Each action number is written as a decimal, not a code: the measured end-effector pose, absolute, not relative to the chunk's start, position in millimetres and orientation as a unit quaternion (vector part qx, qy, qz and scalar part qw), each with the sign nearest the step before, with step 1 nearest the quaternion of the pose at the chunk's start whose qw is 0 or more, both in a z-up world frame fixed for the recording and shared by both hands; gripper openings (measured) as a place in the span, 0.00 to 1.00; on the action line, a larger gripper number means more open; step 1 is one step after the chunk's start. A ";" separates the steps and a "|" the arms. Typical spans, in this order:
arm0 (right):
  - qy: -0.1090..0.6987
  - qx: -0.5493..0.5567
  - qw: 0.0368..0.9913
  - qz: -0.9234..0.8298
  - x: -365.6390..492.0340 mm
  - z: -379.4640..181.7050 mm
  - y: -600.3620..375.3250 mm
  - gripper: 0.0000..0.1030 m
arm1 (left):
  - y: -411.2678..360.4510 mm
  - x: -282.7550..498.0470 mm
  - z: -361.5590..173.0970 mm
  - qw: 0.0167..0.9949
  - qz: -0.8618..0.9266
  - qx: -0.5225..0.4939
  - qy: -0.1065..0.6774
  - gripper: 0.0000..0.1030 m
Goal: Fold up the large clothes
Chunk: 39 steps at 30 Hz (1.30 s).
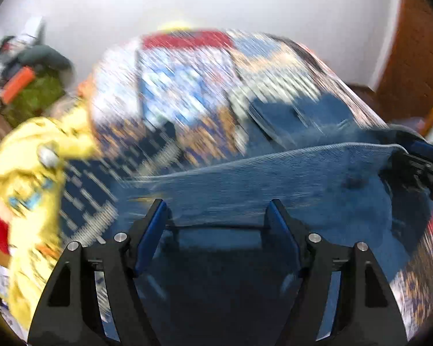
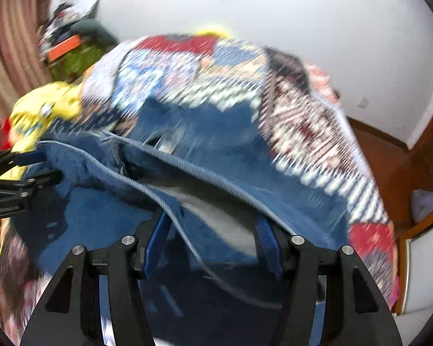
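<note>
The left hand-held gripper and right hand-held gripper each have heavy, thick jeans between spread fingers over the patterned bed; whether they pinch is unclear, and the stiff waistband edge ahead looks the firmest hold.

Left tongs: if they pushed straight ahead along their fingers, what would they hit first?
Probably the blue denim garment, whose edge crosses right beyond the left tongs; blur leaves depth uncertain.

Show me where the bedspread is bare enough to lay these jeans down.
Bare patterned patchwork bedspread lies beyond the blue denim jeans, toward the white wall. Crowded at left: yellow garment and green clutter pile.
</note>
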State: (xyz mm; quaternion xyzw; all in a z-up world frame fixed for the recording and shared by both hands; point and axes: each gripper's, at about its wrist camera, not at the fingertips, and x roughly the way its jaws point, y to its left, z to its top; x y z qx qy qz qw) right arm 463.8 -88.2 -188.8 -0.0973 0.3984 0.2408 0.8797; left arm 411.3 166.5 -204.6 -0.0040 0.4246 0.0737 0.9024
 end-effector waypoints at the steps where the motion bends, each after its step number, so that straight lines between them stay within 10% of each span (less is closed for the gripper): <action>1: 0.393 -0.090 0.886 0.229 469.4 -183.6 -89.6 0.53 | 173.7 416.5 -191.5 0.909 0.099 0.001 0.405 0.70; 7: 0.355 -0.051 0.911 0.204 475.5 -148.1 -104.6 0.55 | 199.7 404.3 -156.0 0.923 0.093 -0.043 0.372 0.70; 10: 0.347 -0.036 0.910 0.224 457.6 -143.5 -111.3 0.74 | 196.5 388.7 -161.3 0.920 0.080 -0.041 0.382 0.74; 39: 0.438 -0.094 0.876 0.179 414.5 -225.8 -160.4 0.84 | 182.1 305.4 -253.6 0.899 0.113 -0.017 0.424 0.88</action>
